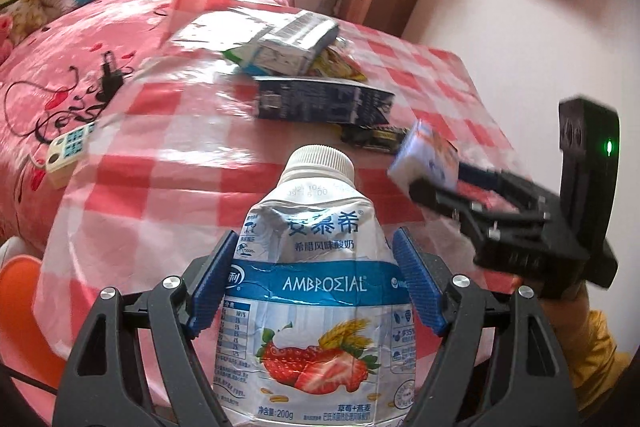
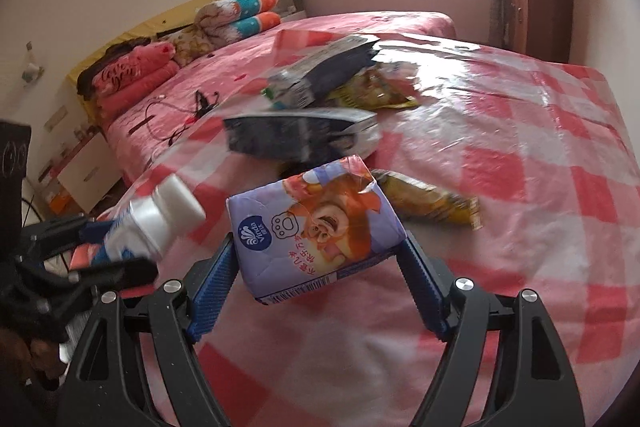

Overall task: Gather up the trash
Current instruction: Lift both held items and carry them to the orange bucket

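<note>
Your left tool (image 1: 312, 279) is clamped on a crumpled yogurt pouch (image 1: 316, 307). It is white and pale blue, with a white ribbed screw cap (image 1: 320, 163), a blue band reading AMBROSIAL, and strawberries and grain ears printed low on its face. The blue ribbed pads (image 1: 212, 279) press into both creased sides, and the cap points toward 12 o'clock in the left wrist view. In the right wrist view the same pouch shows blurred at 9 o'clock.

Your right tool (image 2: 318, 267) grips a small lilac tissue pack (image 2: 316, 223) bearing a cartoon bear, a paw print and a Vinda logo. Its wrapper is torn at the upper corner, and a barcode strip runs along its lower edge. The pads meet its two lower sides, and the pack sits tilted. In the left wrist view you see it at 3 o'clock, raised over the counter (image 1: 160, 163).

The counter wears a glossy red-and-white checked cover. Toward 12 o'clock of both tools lies the remaining litter: a dark flattened carton (image 1: 324, 101), a crushed white-and-green carton (image 1: 284, 45) beyond it, and yellow snack wrappers (image 1: 340, 65) tucked between them. In the right wrist view, another yellow wrapper (image 2: 432, 201) lies just beside the tissue pack at 3 o'clock.

Beyond the counter, at 10 o'clock, a pink bed (image 1: 52, 67) carries a black charger with cable (image 1: 108, 79), and a remote (image 1: 68, 151) lies beside it.
</note>
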Action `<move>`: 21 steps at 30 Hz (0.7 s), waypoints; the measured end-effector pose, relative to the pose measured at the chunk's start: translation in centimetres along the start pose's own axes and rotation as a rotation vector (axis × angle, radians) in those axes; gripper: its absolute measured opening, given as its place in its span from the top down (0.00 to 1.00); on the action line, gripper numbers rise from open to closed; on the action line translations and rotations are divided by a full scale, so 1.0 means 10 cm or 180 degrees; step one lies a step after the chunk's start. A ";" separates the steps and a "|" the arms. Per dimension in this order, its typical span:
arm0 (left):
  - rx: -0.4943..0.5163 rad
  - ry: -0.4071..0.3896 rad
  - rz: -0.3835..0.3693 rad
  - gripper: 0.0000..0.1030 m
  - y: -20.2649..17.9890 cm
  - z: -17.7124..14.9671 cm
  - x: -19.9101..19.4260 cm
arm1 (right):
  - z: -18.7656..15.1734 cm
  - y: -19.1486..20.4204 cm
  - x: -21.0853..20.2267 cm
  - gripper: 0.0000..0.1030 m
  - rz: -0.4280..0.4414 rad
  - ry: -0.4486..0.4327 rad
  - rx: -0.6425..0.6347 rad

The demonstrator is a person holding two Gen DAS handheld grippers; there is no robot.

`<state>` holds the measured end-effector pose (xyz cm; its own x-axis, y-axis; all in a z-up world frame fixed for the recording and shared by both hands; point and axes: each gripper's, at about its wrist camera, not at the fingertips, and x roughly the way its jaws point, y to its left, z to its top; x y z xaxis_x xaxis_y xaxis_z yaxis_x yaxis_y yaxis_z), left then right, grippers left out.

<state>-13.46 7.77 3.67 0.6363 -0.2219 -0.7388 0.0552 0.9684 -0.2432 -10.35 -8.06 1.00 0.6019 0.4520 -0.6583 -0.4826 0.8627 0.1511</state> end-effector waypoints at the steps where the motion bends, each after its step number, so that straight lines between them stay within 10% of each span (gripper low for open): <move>1: -0.0047 -0.0019 -0.0010 0.24 0.05 -0.01 -0.03 | -0.01 0.04 0.01 0.24 0.0017 0.0022 -0.0008; 21: -0.0778 -0.0637 0.0260 0.24 1.12 -0.16 -0.92 | 0.04 1.10 0.24 0.24 0.0475 0.0276 -0.0549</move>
<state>-19.93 20.43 6.71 0.7711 -0.0943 -0.6297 -0.1731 0.9207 -0.3498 -13.94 2.62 1.35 0.4625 0.5440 -0.7001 -0.6681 0.7329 0.1281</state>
